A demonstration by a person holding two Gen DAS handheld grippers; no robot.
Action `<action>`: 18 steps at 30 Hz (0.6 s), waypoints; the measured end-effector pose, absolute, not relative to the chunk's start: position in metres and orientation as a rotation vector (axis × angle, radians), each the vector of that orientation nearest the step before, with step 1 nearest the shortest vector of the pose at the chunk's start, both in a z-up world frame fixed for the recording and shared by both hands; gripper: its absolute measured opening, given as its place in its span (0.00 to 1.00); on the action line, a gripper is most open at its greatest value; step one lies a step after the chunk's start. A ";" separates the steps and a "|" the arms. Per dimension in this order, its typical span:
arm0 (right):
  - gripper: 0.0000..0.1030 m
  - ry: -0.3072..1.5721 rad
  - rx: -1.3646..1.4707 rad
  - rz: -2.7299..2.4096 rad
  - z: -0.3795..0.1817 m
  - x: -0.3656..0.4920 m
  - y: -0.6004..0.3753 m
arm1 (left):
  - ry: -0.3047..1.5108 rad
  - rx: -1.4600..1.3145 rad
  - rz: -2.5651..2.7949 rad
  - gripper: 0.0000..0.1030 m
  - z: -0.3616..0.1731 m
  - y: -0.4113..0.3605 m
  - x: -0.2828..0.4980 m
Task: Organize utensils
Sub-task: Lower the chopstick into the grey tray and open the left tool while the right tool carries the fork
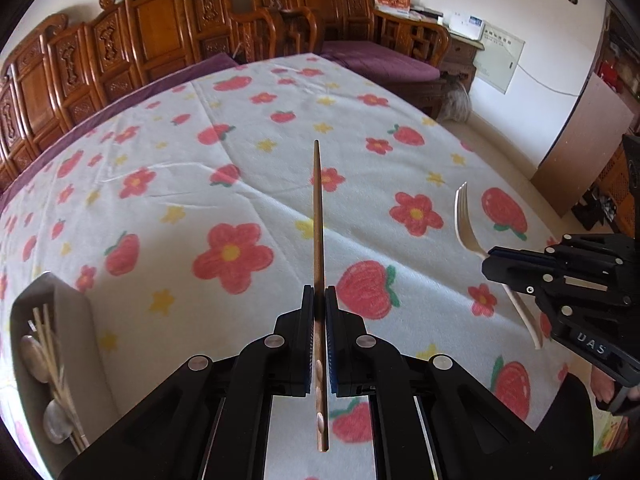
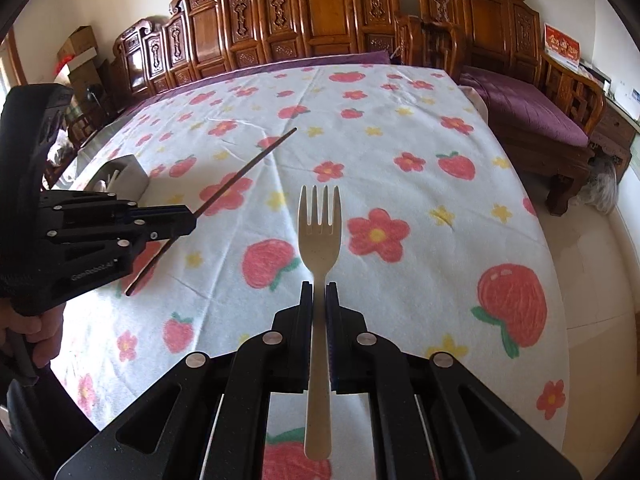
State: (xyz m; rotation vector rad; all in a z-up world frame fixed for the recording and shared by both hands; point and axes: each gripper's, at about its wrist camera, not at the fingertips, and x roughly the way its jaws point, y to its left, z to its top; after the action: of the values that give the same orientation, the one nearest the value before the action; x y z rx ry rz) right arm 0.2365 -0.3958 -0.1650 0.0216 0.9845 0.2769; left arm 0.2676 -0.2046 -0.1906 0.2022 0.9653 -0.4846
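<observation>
A brown chopstick (image 1: 319,216) was clamped between the left gripper's (image 1: 319,300) jaws, and a cream fork (image 2: 319,232) between the right gripper's (image 2: 319,296), both held above the flowered cloth (image 2: 420,184).

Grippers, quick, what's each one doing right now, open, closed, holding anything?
Left gripper: closed, fingers clamped on a brown chopstick, held above the table.
Right gripper: closed, fingers clamped on the handle of a beige fork.
</observation>
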 end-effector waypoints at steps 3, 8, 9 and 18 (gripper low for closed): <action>0.07 0.970 -0.004 0.294 -0.156 0.234 -0.380 | 0.941 0.190 -0.471 0.04 -0.176 -0.186 0.260; 0.07 0.956 -0.032 0.320 -0.146 0.230 -0.355 | 0.907 0.172 -0.447 0.04 -0.157 -0.155 0.247; 0.07 0.955 -0.038 0.326 -0.145 0.230 -0.350 | 0.901 0.169 -0.440 0.04 -0.153 -0.149 0.244; 0.07 0.933 -0.055 0.367 -0.135 0.229 -0.315 | 0.870 0.160 -0.397 0.04 -0.133 -0.101 0.228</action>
State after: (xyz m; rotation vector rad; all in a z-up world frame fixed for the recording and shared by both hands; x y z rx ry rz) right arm 0.2291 -0.3148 -0.1351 -0.0547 0.9326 0.3669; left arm 0.2283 -0.1012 -0.1334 0.1599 0.8698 -0.3971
